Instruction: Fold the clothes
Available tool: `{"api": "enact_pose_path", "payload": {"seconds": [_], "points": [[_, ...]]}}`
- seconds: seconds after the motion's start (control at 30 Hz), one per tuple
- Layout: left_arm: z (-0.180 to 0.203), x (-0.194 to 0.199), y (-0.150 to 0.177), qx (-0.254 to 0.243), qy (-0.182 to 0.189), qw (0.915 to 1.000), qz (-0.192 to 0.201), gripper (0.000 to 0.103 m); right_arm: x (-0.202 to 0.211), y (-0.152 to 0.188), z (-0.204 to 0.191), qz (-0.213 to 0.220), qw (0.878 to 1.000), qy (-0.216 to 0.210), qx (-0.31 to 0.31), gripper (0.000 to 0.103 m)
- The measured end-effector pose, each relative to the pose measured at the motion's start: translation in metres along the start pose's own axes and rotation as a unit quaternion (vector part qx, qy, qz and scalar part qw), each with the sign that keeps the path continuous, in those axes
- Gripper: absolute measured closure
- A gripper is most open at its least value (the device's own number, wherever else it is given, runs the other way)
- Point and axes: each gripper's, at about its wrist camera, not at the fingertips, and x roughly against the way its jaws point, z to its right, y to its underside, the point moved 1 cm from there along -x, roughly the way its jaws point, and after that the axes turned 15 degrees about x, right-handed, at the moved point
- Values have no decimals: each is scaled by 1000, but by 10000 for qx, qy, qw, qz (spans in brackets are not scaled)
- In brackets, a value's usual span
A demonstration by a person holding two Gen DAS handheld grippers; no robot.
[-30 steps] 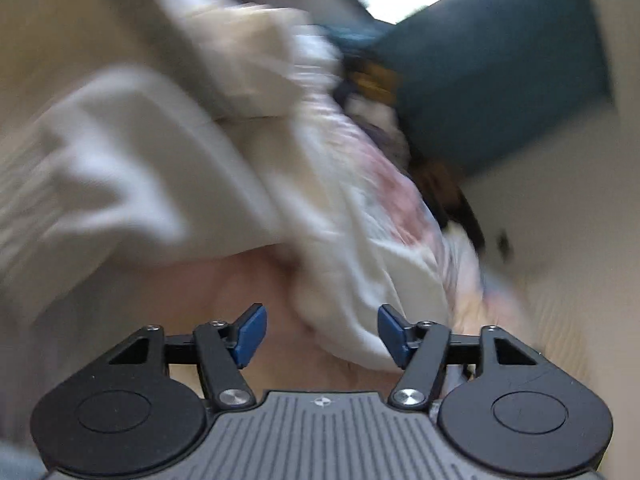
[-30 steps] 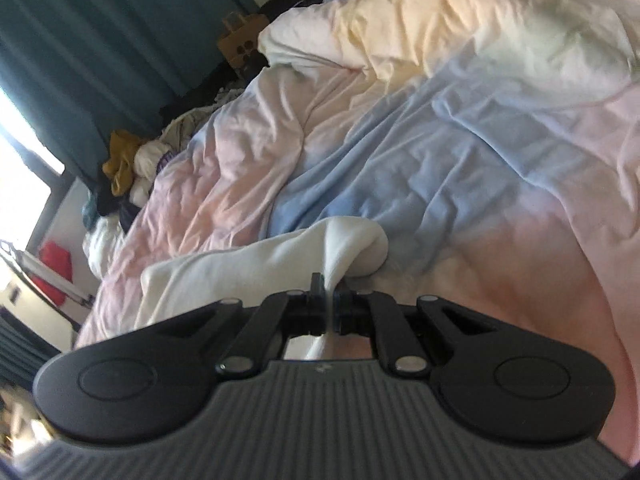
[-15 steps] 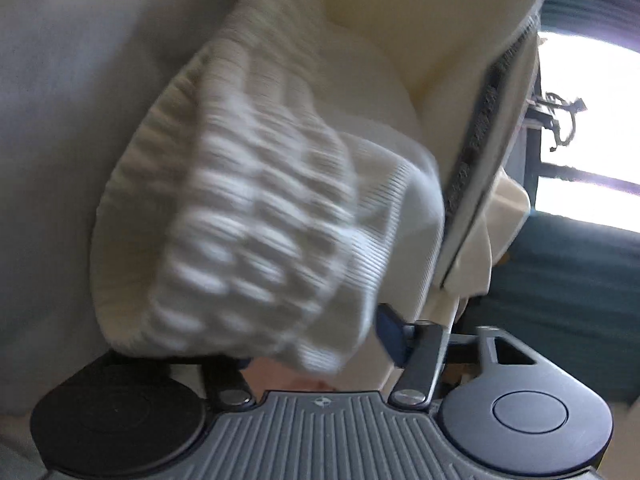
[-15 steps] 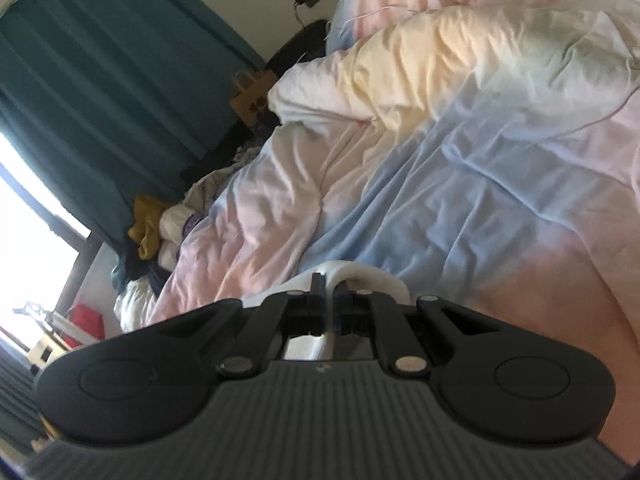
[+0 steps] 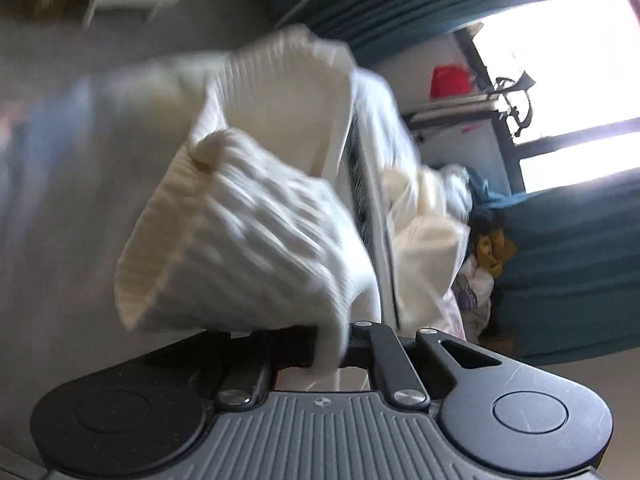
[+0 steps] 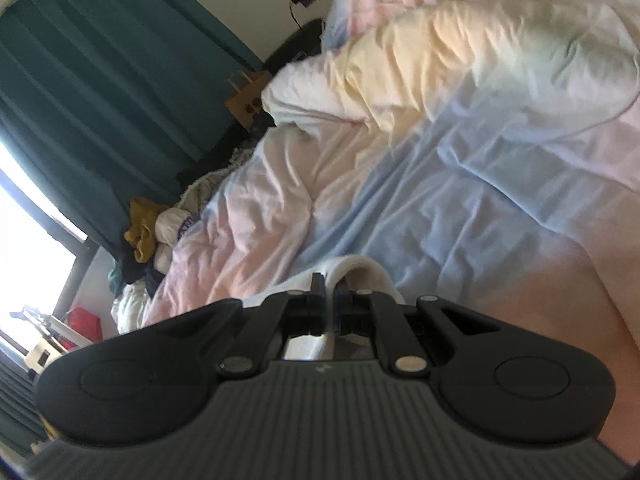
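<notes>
A cream knitted sweater point(image 5: 256, 232) with a ribbed cuff fills the middle of the left wrist view, lifted and blurred. My left gripper point(image 5: 330, 350) is shut on a fold of that knit, which hides both pads. In the right wrist view my right gripper point(image 6: 328, 300) is shut on a white edge of the same sweater point(image 6: 356, 270), which loops just past the pads. Behind it lies a rumpled pastel duvet point(image 6: 460, 160) in pink, blue and yellow.
A heap of loose clothes point(image 6: 160, 232) lies beside the bed under a dark teal curtain point(image 6: 100, 100). A bright window point(image 5: 568, 80), a red object point(image 5: 450, 80) on a white unit and a brown paper bag point(image 6: 246, 100) stand along the walls.
My left gripper was open before the sweater and has shut on its knit, then swung up and round toward the window. The right gripper stayed shut on the white edge while less cloth shows past it.
</notes>
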Motion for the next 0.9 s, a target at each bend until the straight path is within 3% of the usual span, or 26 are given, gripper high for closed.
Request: {"api": "enact_pose_path", "payload": {"seconds": [0.1, 0.2, 0.37, 0.47, 0.63, 0.7, 0.8, 0.9], "points": [[9, 21, -15, -126, -85, 9995, 276, 95, -4, 2, 6, -103, 9998, -14, -159, 97], [6, 33, -24, 16, -284, 9993, 234, 95, -8, 3, 9, -194, 9996, 7, -214, 97], [-35, 70, -49, 155, -506, 9985, 169, 95, 4, -3, 8, 195, 9993, -224, -209, 97], [-50, 72, -52, 233, -554, 9982, 80, 95, 17, -8, 4, 538, 9979, -345, -131, 97], [-78, 88, -44, 204, -552, 9982, -72, 95, 42, -12, 18, 938, 9943, 249, -450, 97], [-83, 90, -40, 142, -587, 9981, -83, 95, 47, -9, 29, 798, 9921, 667, -701, 97], [-97, 85, -43, 229, -717, 9970, -149, 94, 38, 0, 42, 216, 9891, 1137, -914, 97], [-103, 86, -45, 214, -796, 9965, -157, 92, 25, 4, 42, -291, 9876, 1409, -624, 96]]}}
